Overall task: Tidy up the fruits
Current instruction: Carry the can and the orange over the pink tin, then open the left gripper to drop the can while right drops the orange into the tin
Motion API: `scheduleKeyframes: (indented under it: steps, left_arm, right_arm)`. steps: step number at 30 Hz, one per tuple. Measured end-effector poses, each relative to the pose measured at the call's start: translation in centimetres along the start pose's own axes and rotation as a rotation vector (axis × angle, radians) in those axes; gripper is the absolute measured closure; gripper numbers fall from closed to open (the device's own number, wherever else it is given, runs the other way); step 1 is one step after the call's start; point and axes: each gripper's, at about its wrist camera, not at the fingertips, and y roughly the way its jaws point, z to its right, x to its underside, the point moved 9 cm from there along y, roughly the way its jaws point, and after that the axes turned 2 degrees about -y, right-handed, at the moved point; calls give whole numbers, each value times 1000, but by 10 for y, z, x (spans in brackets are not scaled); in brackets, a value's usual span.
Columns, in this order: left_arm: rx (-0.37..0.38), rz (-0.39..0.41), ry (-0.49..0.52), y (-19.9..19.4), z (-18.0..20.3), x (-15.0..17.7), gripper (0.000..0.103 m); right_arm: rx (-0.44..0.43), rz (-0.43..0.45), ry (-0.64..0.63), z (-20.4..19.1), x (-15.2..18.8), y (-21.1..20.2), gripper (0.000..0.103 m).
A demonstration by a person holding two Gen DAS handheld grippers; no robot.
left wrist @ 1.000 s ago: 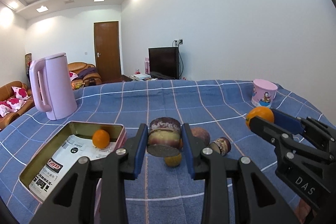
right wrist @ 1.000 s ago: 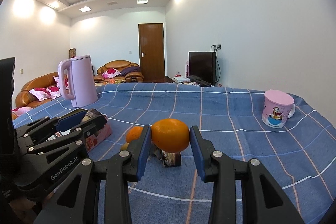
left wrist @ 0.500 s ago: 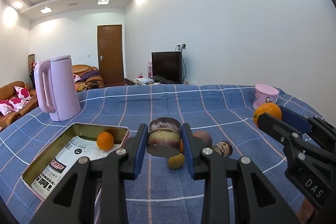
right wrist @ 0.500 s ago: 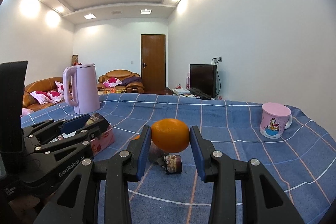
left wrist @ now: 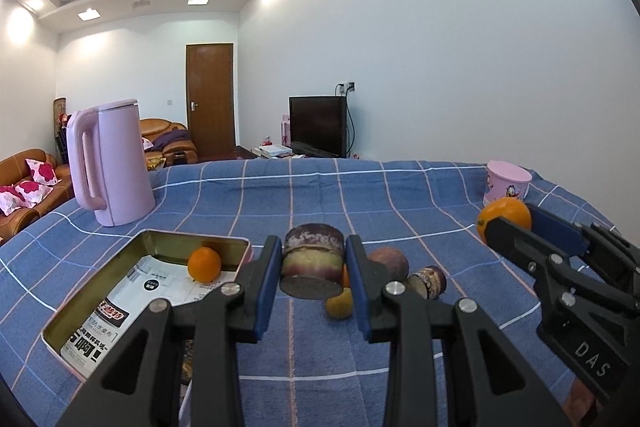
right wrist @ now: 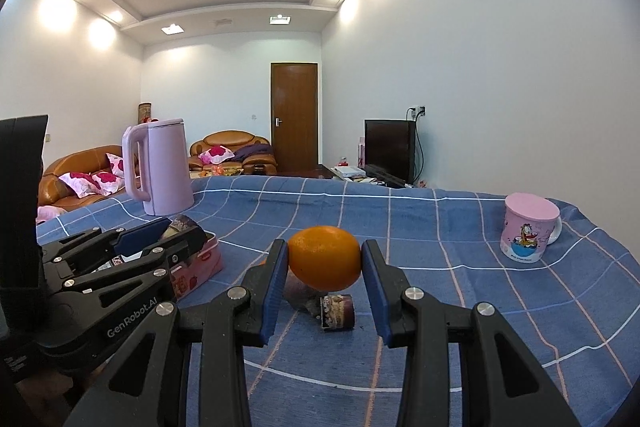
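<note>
My left gripper (left wrist: 313, 267) is shut on a short purple-brown piece of sugarcane (left wrist: 312, 247), held above the blue checked cloth just right of an open tin tray (left wrist: 192, 237). One small orange (left wrist: 204, 264) lies in the tray. My right gripper (right wrist: 325, 263) is shut on a large orange (right wrist: 325, 255) and hovers over the cloth; the left wrist view shows that orange (left wrist: 505, 213) at the right. On the cloth below lie a brownish round fruit (left wrist: 390, 259), a small yellow fruit (left wrist: 339, 303) and another sugarcane piece (left wrist: 430, 279).
A pink kettle (left wrist: 110, 163) stands behind the tray at the back left. A pink cartoon mug (right wrist: 528, 231) sits near the table's far right edge. The tray's outer wall is pink (right wrist: 200, 263). Sofas, a door and a television lie beyond the table.
Both grippers keep their hold and stay almost where they were. The right wrist view has tipped up very slightly.
</note>
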Motion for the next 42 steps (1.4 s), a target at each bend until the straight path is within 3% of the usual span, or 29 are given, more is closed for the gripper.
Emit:
scheduleKeyframes:
  steps: [22,34,42]
  left_arm:
    - [-98,-35,-70,1,-77,2,69]
    - [-198,-53,-116,1,-134,-1,69]
    - [-254,-106,-143,8,-171,8,69]
  right_arm:
    - [-157,-55,-56,-76,-10,47,63]
    - [-249,-96,-94,-125,-14,74,63]
    - [-299,-133,-113,-158,-8,85,63]
